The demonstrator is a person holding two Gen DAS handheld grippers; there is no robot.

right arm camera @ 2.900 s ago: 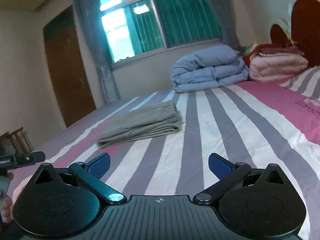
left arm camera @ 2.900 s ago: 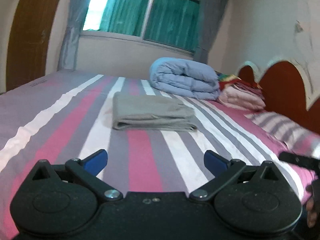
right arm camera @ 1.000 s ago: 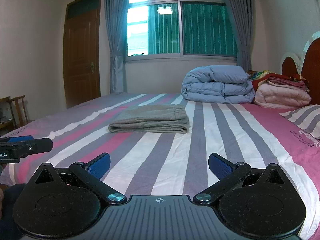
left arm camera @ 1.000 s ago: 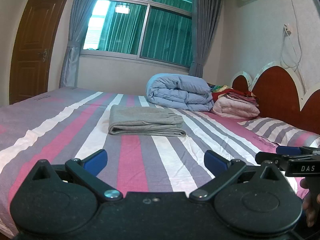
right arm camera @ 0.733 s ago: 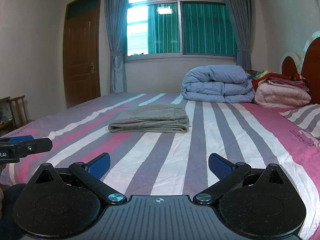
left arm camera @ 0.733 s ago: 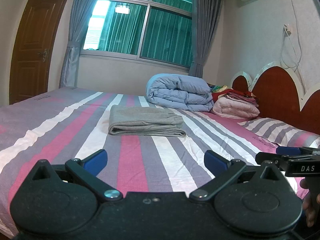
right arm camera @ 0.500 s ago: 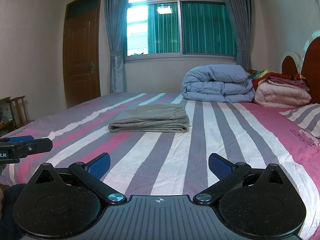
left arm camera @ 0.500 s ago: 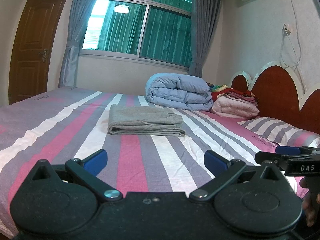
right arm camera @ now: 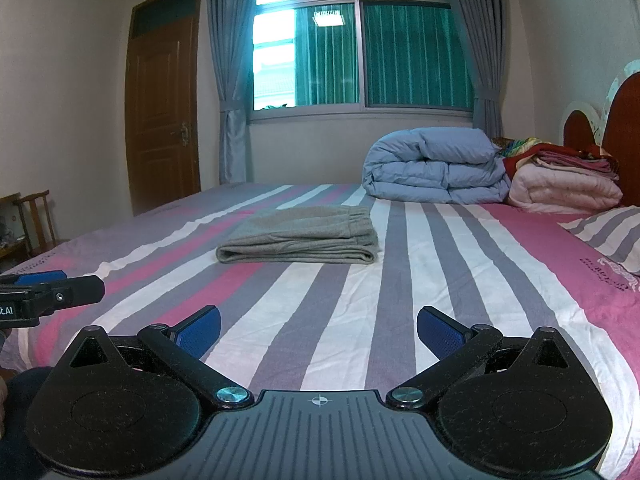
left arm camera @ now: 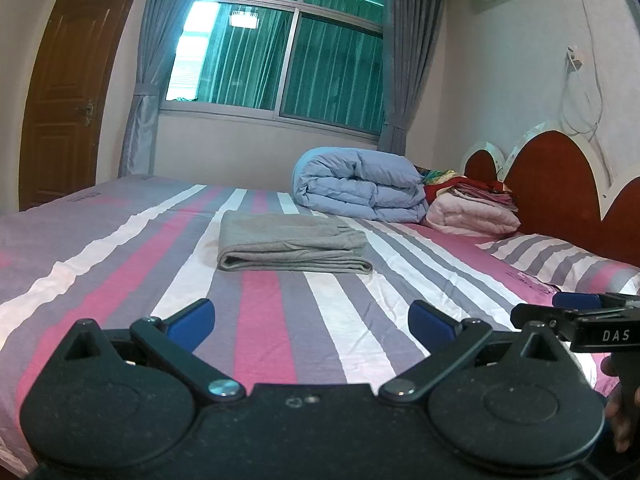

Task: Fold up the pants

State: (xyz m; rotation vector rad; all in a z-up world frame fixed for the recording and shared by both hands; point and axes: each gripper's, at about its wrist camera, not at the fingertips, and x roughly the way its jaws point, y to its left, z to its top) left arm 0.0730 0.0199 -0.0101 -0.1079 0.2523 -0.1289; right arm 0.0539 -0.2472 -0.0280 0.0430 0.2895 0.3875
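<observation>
Well ahead of both grippers, the pants (left arm camera: pixel 294 246) lie folded flat on the bed (left arm camera: pixel 256 320). Left gripper (left arm camera: pixel 311 316) and right gripper (right arm camera: pixel 319 330) hang spread, empty. Soft, light cloth; best pinched at the folded edge.

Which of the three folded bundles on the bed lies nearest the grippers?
The grey pants, alone mid-bed. The blue quilt and pink blanket sit farther back by the headboard.
</observation>
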